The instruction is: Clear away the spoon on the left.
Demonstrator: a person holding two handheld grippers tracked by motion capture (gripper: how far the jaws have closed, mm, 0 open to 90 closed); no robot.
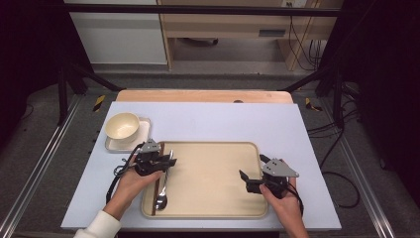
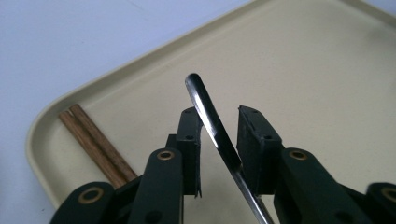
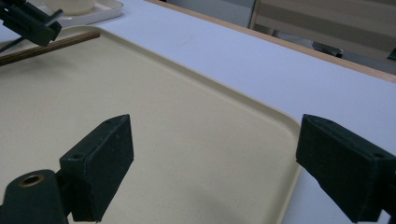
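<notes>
Spoon handle between left jaws, not clamped

Spoon (image 1: 162, 196) lies in the beige tray (image 1: 213, 198) near its left rim, bowl toward the person, just beside the wooden chopsticks (image 2: 95, 145). Left hand-held gripper (image 1: 167, 162) sits over the handle end; jaws stand a bit apart w/ the handle (image 2: 212, 126) slanting up between them, close to one pad, gap on the other side. Right hand-held gripper (image 1: 251, 175) hovers at the tray's right rim, jaws wide apart, nothing between. Cream bowl (image 1: 122, 125) rests on a small white dish (image 1: 141, 136) on the bench (image 1: 223, 119), beyond the tray's left corner.
</notes>
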